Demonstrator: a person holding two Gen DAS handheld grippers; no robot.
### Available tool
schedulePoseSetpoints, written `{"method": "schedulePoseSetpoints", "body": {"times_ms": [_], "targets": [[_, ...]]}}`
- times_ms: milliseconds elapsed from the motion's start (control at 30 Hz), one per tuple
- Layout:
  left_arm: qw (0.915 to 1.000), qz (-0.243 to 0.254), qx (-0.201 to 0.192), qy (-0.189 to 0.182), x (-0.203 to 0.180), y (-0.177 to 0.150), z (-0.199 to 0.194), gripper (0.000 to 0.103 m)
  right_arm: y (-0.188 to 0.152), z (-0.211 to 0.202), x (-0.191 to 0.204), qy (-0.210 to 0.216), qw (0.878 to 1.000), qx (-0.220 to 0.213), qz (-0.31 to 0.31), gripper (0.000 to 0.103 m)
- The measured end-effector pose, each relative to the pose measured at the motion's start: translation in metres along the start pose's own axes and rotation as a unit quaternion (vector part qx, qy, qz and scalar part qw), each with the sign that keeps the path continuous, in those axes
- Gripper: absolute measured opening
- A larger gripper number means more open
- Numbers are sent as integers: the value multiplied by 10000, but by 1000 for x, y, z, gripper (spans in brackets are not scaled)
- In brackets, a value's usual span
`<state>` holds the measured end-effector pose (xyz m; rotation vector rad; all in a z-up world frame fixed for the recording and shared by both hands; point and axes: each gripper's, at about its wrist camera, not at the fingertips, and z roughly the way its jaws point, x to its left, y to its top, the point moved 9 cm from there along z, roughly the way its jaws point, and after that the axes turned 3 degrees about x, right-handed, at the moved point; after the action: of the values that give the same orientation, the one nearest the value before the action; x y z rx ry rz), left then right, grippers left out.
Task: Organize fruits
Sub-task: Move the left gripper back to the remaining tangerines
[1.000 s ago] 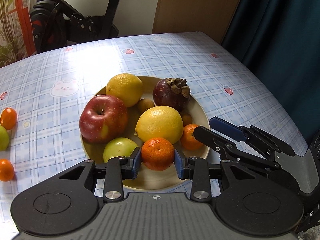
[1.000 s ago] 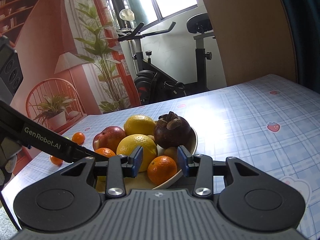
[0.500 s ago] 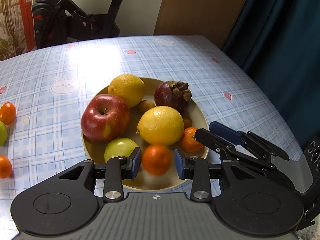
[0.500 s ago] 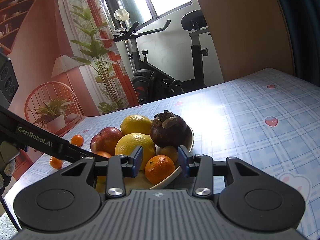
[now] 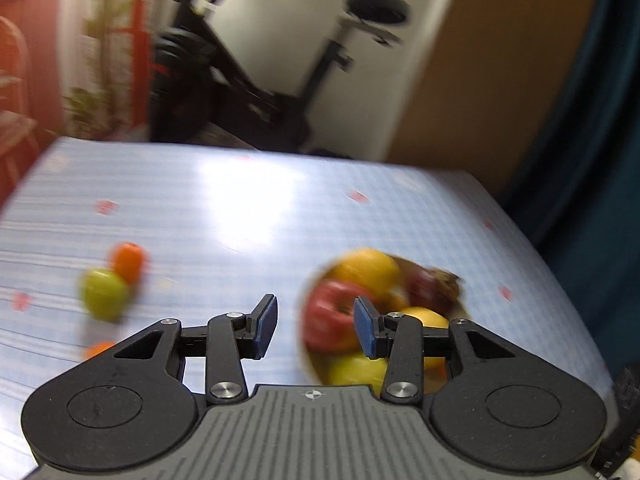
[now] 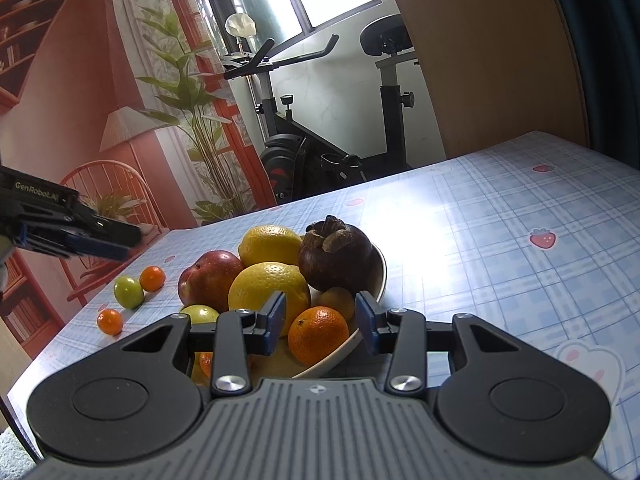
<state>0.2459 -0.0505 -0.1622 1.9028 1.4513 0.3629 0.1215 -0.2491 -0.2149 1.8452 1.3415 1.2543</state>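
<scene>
Three small fruits lie loose on the checked tablecloth (image 6: pixel 500 240), at abt 9 o'clock from the plate (image 6: pixel 379 268). They are a small green fruit (image 6: pixel 128 292), an upper loose mandarin (image 6: pixel 152 278) just beside it at its 1 o'clock, and a lower loose mandarin (image 6: pixel 110 321) near its 7 o'clock.

All other fruit is already heaped on the plate. The red apple (image 6: pixel 210 280) is at the 9 o'clock side, the back lemon (image 6: pixel 270 244) at 12, the front lemon (image 6: pixel 268 292) in the middle, and the mangosteen (image 6: pixel 336 256) at 1 o'clock. The front mandarin (image 6: pixel 318 338) sits at the 6 o'clock rim. The big ones lean on each other, which prob. keeps the heap from rolling.

Left gripper (image 5: pixel 316 320): its jaws have just been opening and stand apart w/ nothing between them. Its own view is blurred. In the right wrist view it hangs above the table at 9 o'clock, over the loose group. I judge it goes for one of these three, since they are what is left to collect.

Right gripper (image 6: pixel 320 320): jaws apart, low at the plate's 6 o'clock rim. The front mandarin shows in the gap, but the pads do not press it; it rests on the plate. This hand prob. waits there so the two do not cross.

Risk: round fruit rolls on the smooth cloth, and the heap has little free room.
</scene>
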Motion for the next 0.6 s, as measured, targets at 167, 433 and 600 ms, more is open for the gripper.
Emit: {"method": "schedulePoseSetpoints", "body": {"times_ms": [167, 433, 600], "targets": [[9985, -232, -285, 415, 50, 15, -28, 44, 8, 1, 0, -102, 9999, 31, 39, 43], [9925, -328, -471, 1083, 115, 25, -55, 44, 33, 14, 50, 255, 9982, 19, -547, 43], [9898, -530, -568, 1198, 140, 21, -61, 44, 38, 37, 102, 675, 9924, 164, -1019, 43]]}}
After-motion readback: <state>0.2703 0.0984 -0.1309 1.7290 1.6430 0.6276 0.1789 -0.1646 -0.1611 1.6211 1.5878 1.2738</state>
